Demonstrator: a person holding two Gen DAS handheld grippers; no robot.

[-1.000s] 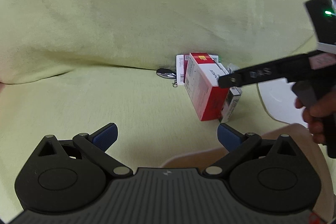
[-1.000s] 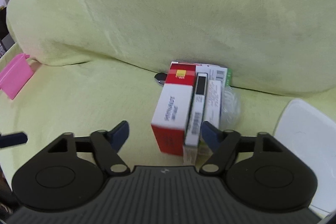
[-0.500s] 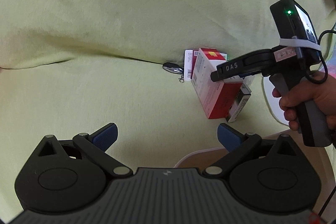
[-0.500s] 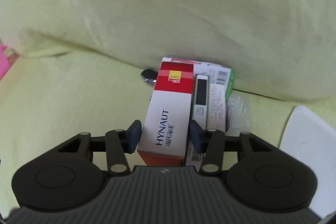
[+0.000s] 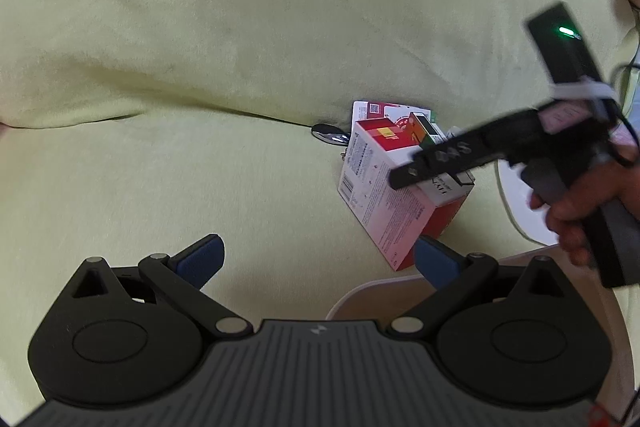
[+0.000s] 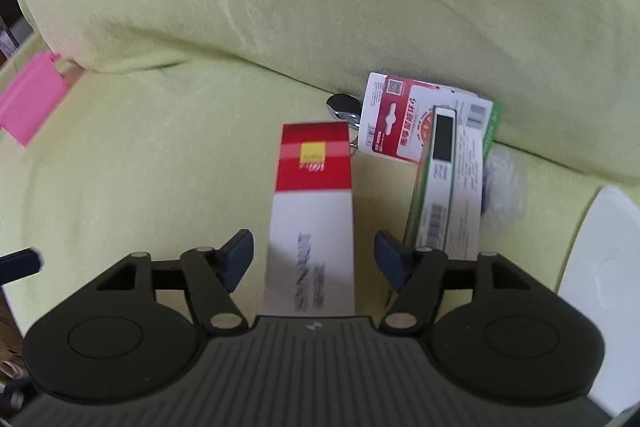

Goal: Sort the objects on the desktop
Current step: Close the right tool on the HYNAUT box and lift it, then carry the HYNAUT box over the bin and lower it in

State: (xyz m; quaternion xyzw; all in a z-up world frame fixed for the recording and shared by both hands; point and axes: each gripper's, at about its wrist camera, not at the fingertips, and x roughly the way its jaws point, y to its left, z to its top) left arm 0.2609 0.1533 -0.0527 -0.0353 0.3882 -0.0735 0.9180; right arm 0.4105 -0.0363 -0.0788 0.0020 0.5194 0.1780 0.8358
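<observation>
- Our right gripper (image 6: pixel 314 257) sits astride the near end of the red-and-white box (image 6: pixel 312 211); its blue pads stand spread, with a visible gap to the box on each side, so nothing is clamped.
- The box lies on the yellow-green cover (image 6: pixel 160 167), long axis running near to far, red end far. In the left wrist view the box (image 5: pixel 384 195) rests on the cover with the right gripper's finger across its top.
- Just right of it lies the green-edged carton (image 6: pixel 448 187), apart from the red box. A red-and-white card (image 6: pixel 396 119) lies at their far ends, a small metal piece (image 6: pixel 344 107) touching the card's left edge, and a clear plastic bag (image 6: pixel 502 187) right of the carton.
- A white tray (image 6: pixel 600 287) sits at the near right; a pink object (image 6: pixel 28 107) far left.
- Our left gripper (image 5: pixel 318 259) hangs wide apart and empty, near-left of the pile.
- Judgement: the scene fits either a grasp of the red box about to close or a box just let go. We cannot tell which, so we log no next move; any grip here would need the pads square on the long side faces.
</observation>
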